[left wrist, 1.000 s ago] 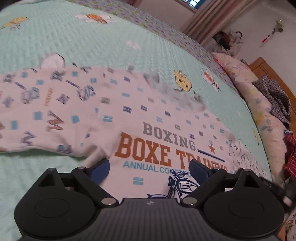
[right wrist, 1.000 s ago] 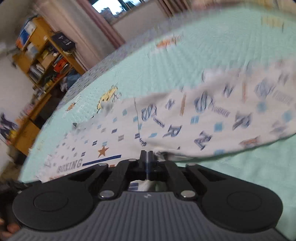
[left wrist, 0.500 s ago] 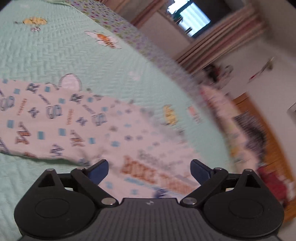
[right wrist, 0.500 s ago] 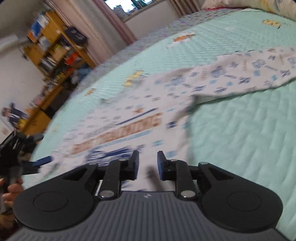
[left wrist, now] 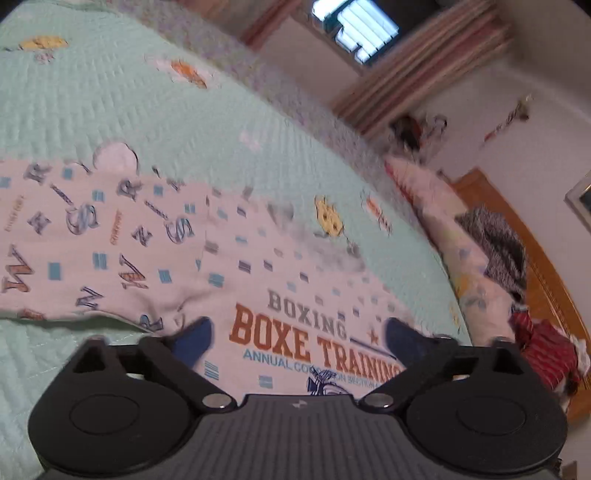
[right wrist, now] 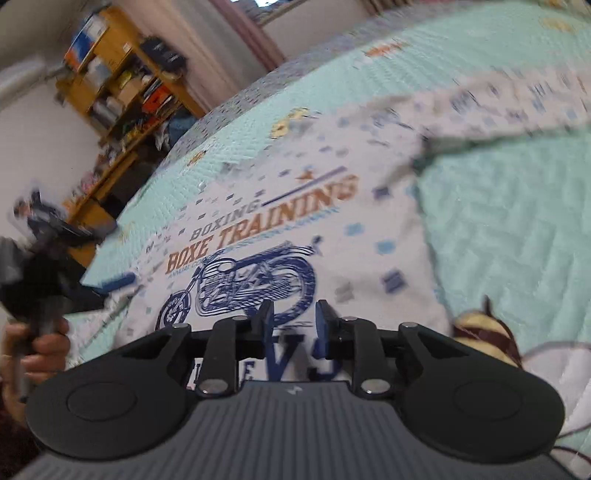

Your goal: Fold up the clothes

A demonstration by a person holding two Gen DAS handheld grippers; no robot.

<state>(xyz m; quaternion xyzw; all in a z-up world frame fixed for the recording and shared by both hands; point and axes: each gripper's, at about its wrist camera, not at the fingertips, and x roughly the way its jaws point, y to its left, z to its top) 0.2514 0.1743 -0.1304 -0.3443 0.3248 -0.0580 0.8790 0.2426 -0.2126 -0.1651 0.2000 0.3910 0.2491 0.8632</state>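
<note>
A white printed shirt (left wrist: 258, 280) with "BOXING BOXE TRAINING" lettering and a blue motorcycle print (right wrist: 251, 280) lies flat on the mint green quilt (left wrist: 110, 92). One long sleeve (left wrist: 74, 236) stretches out to the side. My left gripper (left wrist: 299, 332) is wide open and empty just above the chest print. My right gripper (right wrist: 293, 325) is slightly open and empty over the shirt's lower part. The left gripper also shows in the right wrist view (right wrist: 114, 280), held by a hand at the shirt's far edge.
Pillows (left wrist: 454, 229) and a heap of clothes (left wrist: 498, 251) lie along the wooden headboard (left wrist: 546, 280). A wooden bookshelf (right wrist: 122, 85) stands beyond the bed. A curtained window (left wrist: 362, 29) is at the back. A brown quilt motif (right wrist: 487, 332) sits near my right gripper.
My right gripper has let go of the shirt, opened a little and pulled back toward the hem. The left gripper stayed open and swung slightly over the chest print.
</note>
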